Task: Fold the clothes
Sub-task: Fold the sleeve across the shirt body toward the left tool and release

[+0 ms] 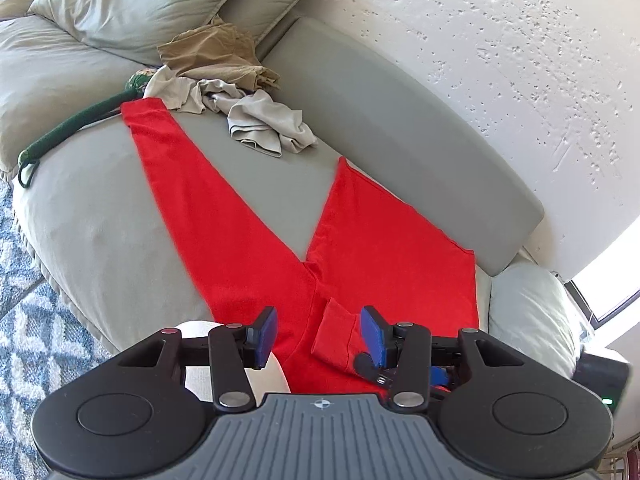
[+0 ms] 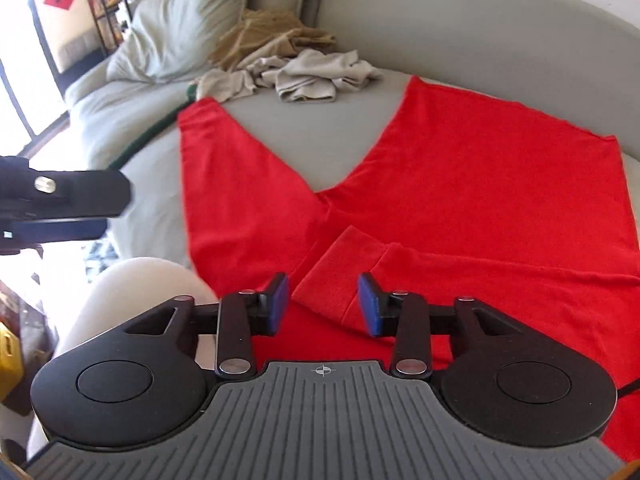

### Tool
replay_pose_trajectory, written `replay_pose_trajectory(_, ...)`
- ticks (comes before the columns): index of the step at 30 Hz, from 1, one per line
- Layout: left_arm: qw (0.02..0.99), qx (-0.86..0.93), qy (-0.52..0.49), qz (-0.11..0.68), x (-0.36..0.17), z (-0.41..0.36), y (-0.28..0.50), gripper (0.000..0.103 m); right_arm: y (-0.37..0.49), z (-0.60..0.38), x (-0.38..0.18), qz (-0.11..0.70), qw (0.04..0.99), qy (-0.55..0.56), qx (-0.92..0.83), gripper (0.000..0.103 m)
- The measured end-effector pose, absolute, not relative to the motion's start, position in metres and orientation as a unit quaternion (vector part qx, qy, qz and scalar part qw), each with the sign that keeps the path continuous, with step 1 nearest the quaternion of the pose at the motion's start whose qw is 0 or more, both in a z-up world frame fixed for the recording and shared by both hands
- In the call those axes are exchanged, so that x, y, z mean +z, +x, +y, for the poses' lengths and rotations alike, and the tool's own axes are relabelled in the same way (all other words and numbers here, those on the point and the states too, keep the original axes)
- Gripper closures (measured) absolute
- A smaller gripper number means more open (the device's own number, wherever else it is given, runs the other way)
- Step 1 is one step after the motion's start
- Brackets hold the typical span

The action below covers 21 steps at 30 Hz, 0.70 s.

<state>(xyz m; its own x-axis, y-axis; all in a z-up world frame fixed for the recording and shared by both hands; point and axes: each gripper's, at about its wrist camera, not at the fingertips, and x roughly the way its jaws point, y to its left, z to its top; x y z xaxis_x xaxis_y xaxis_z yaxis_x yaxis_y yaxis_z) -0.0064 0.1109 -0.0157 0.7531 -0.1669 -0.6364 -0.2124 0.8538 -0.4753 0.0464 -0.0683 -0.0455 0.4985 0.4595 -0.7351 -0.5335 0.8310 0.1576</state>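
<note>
Red garment [image 2: 460, 168] flat on sofa [image 2: 480, 32], beneath open right gripper [image 2: 324, 304].

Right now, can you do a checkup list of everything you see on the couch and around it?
Surface: grey couch seat, soft, partly bare.
Job's things: red garment spread flat, one sleeve cuff folded inward.
Clutter: crumpled beige clothes, tan garment, green strap, pillows.
Grippers: left hand-held gripper open above the cuff; right hand-held gripper open, cuff lying beyond its fingers, nothing held.
Cables: nothing seen for certain.
Surroundings: white textured wall, blue patterned rug, shelf by a bright window.
</note>
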Motion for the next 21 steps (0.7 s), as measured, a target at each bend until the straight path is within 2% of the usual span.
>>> replay_pose_trajectory(7, 0.896, -0.021, -0.231, 0.378, -0.023, 0.080, 0.003, 0.058, 0.011, -0.163, 0.002, 0.411, 0.873, 0.074, 0.250, 0.044)
replay_pose_trajectory(15, 0.899, -0.037, -0.134, 0.415, -0.032, 0.045, 0.029, 0.057, -0.020, -0.255, -0.016, 0.396, 0.896, 0.163, 0.118, 0.043)
replay_pose_trajectory(17, 0.892, -0.032, -0.153, 0.424, -0.040, 0.053, 0.050, 0.062, -0.017, -0.272, -0.024, 0.400, 0.890, 0.199, 0.092, 0.043)
replay_pose_trajectory(19, 0.876, -0.032, -0.190, 0.441, -0.053, 0.066, 0.075, 0.075, -0.014, -0.286, -0.028, 0.399, 0.885, 0.226, 0.078, 0.043)
replay_pose_trajectory(21, 0.861, -0.036, -0.215, 0.460, -0.066, 0.074, 0.097, 0.078, -0.011, -0.291, -0.029, 0.390, 0.888, 0.235, 0.069, 0.043)
